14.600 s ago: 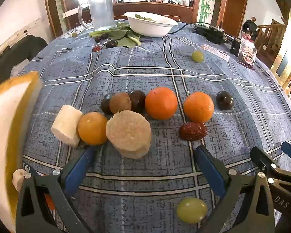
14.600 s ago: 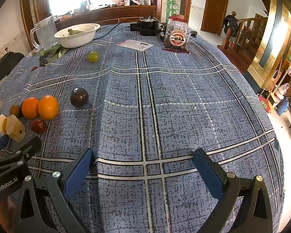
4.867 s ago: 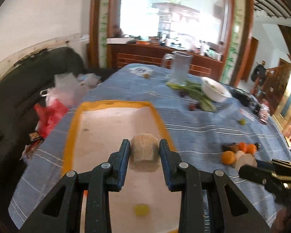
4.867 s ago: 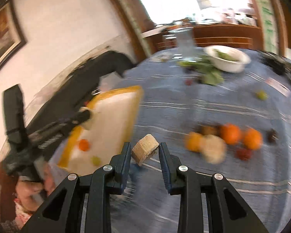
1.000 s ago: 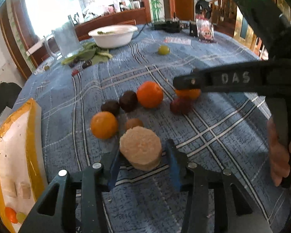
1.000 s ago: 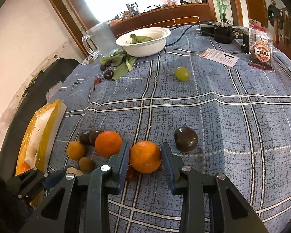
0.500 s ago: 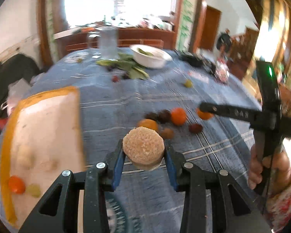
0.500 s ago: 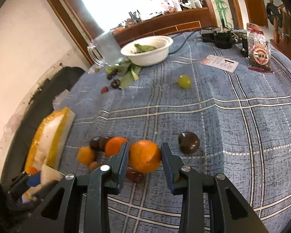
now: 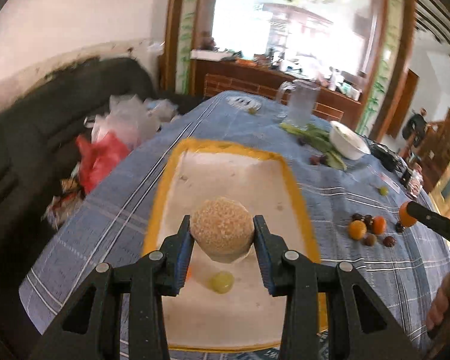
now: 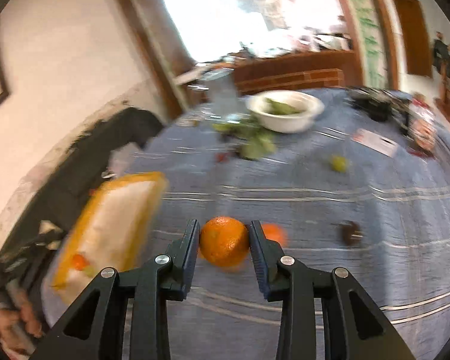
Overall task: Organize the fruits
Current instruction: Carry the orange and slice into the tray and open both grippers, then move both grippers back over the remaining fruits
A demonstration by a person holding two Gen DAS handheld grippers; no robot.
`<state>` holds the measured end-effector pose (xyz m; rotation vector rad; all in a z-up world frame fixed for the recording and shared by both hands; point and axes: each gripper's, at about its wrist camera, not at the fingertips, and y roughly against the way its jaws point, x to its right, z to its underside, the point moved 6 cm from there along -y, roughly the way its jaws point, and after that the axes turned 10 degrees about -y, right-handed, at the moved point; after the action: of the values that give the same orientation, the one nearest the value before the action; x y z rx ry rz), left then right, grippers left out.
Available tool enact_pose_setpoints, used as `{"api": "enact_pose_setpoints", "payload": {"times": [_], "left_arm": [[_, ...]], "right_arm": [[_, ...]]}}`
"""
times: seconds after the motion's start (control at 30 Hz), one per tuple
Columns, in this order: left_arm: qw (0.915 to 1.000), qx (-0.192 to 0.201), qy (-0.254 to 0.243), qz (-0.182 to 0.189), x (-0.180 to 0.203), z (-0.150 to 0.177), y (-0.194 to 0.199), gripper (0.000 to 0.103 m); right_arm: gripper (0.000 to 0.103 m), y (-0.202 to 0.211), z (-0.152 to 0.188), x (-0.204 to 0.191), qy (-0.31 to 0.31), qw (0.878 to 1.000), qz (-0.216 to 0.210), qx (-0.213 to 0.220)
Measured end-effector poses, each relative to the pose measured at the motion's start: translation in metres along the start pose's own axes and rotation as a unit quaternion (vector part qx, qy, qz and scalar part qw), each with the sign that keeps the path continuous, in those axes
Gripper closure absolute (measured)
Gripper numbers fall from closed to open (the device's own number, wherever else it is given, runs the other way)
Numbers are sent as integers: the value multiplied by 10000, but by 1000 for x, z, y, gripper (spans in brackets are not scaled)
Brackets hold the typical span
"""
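Both loads are off the bench since a second ago: then my left fingers sat around the disc on the cloth and my right around the orange among the other fruit. Now both pieces are lifted and heading for the tray. Judgement: two transfers under way at once; the drop-offs come next.

Left gripper (image 9: 222, 237): fingers clamped on the pale grainy disc (image 9: 222, 232), one pad on each side, gap set by the disc's width. It hangs above the tray (image 9: 297, 204), over the tray's middle. Below it in the tray lies a green grape (image 9: 222, 282); a bit of orange shows behind my left finger, identity unclear.

Right gripper (image 10: 224, 241): fingers clamped on the orange (image 10: 224, 241), held clear of the bench. View is motion-blurred. The tray (image 10: 153, 180) is to the left of the orange, by the bench's left edge, not yet under it.

Left on the bench: a second orange (image 10: 273, 234) just behind my right finger, a dark fruit (image 10: 349, 235), a green grape (image 10: 338, 163) farther back, and the small cluster (image 9: 369, 231) seen from the left camera. Sorting is partly done.

Risk, my estimate: releasing the disc here could land it on the grape.
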<state>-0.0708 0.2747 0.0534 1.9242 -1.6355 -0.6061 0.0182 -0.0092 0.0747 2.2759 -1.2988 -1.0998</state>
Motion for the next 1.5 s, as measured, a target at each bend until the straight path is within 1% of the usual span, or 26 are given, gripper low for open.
{"api": "enact_pose_setpoints", "payload": {"times": [0.07,0.13,0.23,0.3,0.37,0.5,0.6,0.67,0.73,0.77,0.8,0.83,0.87,0.93,1.03,1.1,1.13,1.23,1.33,1.4,1.5], "left_arm": [[9998,-162,79,122,-1,10,-10,65],[9993,-260,90,233,1,18,-16,65],[9990,-368,89,224,1,27,-25,65],[9988,-412,175,182,-4,31,-29,65],[9985,-443,285,152,-11,33,-33,65],[9975,-520,396,264,-16,37,-39,65],[9974,-484,441,308,-18,38,-38,65],[9970,-450,507,382,-19,37,-36,64],[9969,-408,543,407,-20,36,-34,58],[9969,-396,545,405,-21,35,-33,52],[9969,-384,558,403,-22,35,-32,48],[9968,-378,576,406,-22,35,-32,47],[9966,-380,597,412,-23,35,-31,45],[9963,-421,642,400,-24,36,-31,43],[9965,-423,649,326,-24,35,-26,42],[9972,-380,583,277,-20,33,-21,36],[9979,-329,500,247,-15,31,-17,36],[9998,-209,51,-24,5,26,-8,34],[9985,-50,-467,-264,30,22,2,33],[9971,9,-704,-303,45,21,7,31],[9950,53,-979,-195,70,21,13,31]], "right_arm": [[67,-9,6,-32,265,9993,-187,-167],[66,-27,18,-65,532,9971,-328,-429],[66,-58,36,-98,887,9927,-326,-754],[66,-79,46,-113,1065,9895,-273,-942],[66,-99,53,-119,1170,9870,-180,-1089],[66,-139,58,-127,1266,9832,50,-1315],[66,-158,59,-126,1197,9823,151,-1435],[65,-164,58,-127,1152,9828,191,-1430],[65,-169,54,-127,1062,9845,205,-1383],[65,-170,52,-127,1004,9851,182,-1384],[64,-170,51,-128,968,9856,168,-1377],[58,-170,47,-128,929,9867,151,-1327],[47,-168,44,-128,897,9879,133,-1258],[39,-163,37,-127,828,9901,121,-1125],[39,-150,30,-124,765,9920,81,-999],[39,-136,25,-121,756,9933,61,-872],[39,-127,23,-118,756,9938,60,-813],[40,-102,17,-103,712,9953,133,-645],[39,-78,16,-80,614,9963,224,-567],[39,-66,18,-62,529,9965,342,-543],[40,-48,23,-32,380,9964,526,-544]]}}
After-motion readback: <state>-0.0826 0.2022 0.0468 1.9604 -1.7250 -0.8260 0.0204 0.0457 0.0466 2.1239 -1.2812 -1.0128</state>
